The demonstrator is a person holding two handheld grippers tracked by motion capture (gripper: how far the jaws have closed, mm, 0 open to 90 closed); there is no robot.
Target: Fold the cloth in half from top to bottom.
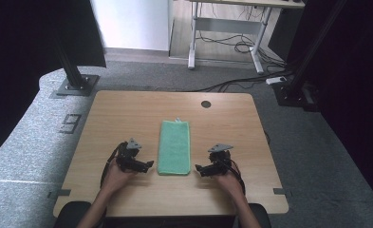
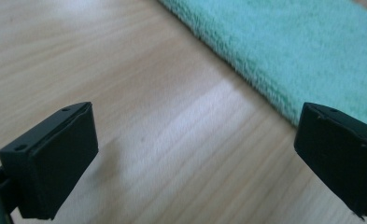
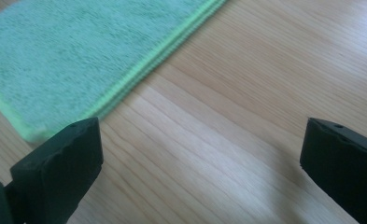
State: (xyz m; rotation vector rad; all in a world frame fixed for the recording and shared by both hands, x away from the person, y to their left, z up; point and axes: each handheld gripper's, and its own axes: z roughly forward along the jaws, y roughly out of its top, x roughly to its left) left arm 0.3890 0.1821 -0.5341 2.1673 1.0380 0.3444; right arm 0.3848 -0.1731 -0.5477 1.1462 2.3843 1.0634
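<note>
**Taking hold of the folded towel's near corners**

A green towel (image 1: 174, 147), folded into a long narrow strip, lies flat near the middle of the wooden surface (image 1: 127, 107), its length running away from the person. The left tool (image 1: 147, 165) is held low just beside the towel's near left corner, and the right tool (image 1: 199, 168) just beside the near right corner. Both are released, jaws spread wide, with nothing between them; in the left gripper view bare wood is seen between the jaws and the towel's (image 2: 293, 51) fluffy edge lies just ahead of the right-hand jaw, apart from it. In the right gripper view the stacked layers of the towel (image 3: 78, 56) are seen at its yellow-green edge, close to the left-hand jaw.

The step in hand is judged to be the approach for a grasp. It would be done well if each tool were brought in low, with one jaw slid under the edge and the other over it, so that all layers are caught together. The same depth of bite should be taken on both sides, or the strip may twist when lifted. Closing too early should be avoided, since only the top layer would be pinched.
</note>
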